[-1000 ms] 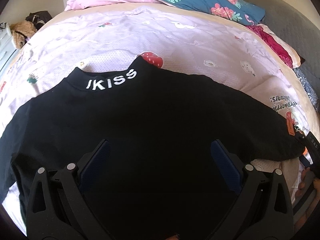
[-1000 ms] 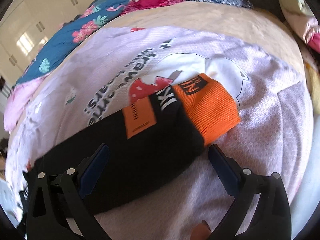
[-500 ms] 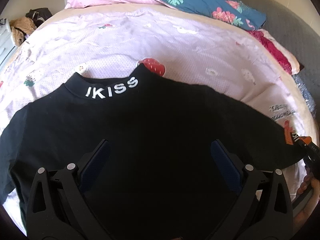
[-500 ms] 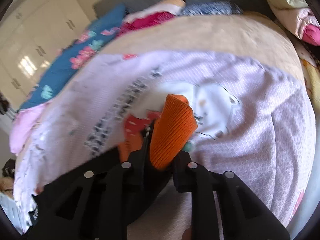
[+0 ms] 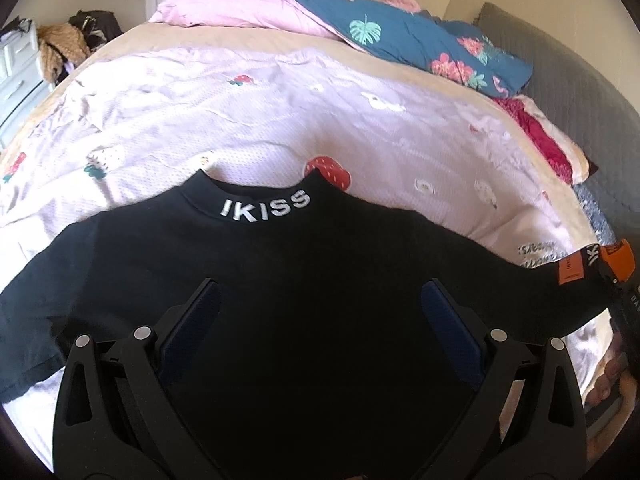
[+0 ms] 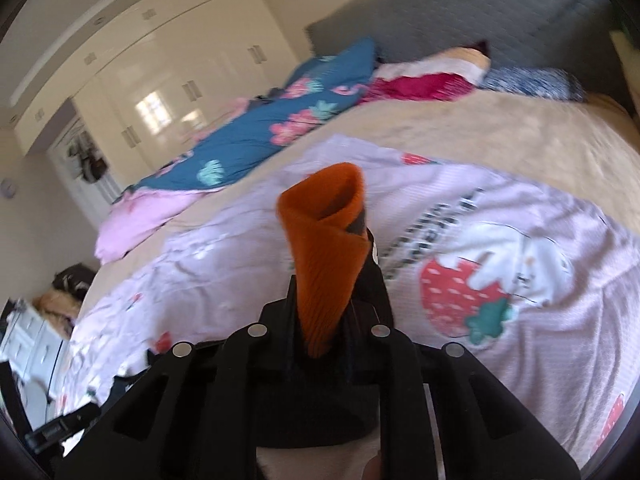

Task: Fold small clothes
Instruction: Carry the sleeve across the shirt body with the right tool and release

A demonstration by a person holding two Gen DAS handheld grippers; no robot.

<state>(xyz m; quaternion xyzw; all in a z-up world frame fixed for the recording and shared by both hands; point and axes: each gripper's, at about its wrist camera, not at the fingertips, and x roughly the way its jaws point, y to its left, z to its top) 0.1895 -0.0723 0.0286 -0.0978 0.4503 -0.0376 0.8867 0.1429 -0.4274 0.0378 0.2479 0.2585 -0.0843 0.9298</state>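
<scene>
The right gripper (image 6: 326,320) is closing, clamped on the orange cuff (image 6: 324,248) of the black top (image 5: 304,300). The left gripper (image 5: 320,312) hangs open above the top, spread near the bed's (image 5: 280,44) front edge.

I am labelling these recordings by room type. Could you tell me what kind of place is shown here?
Most likely a home bedroom. A wide bed with a grey headboard fills the view, a flowered quilt lies bunched at its far side, and cream built-in wardrobes line the wall. A black top lies spread on the bed.
</scene>
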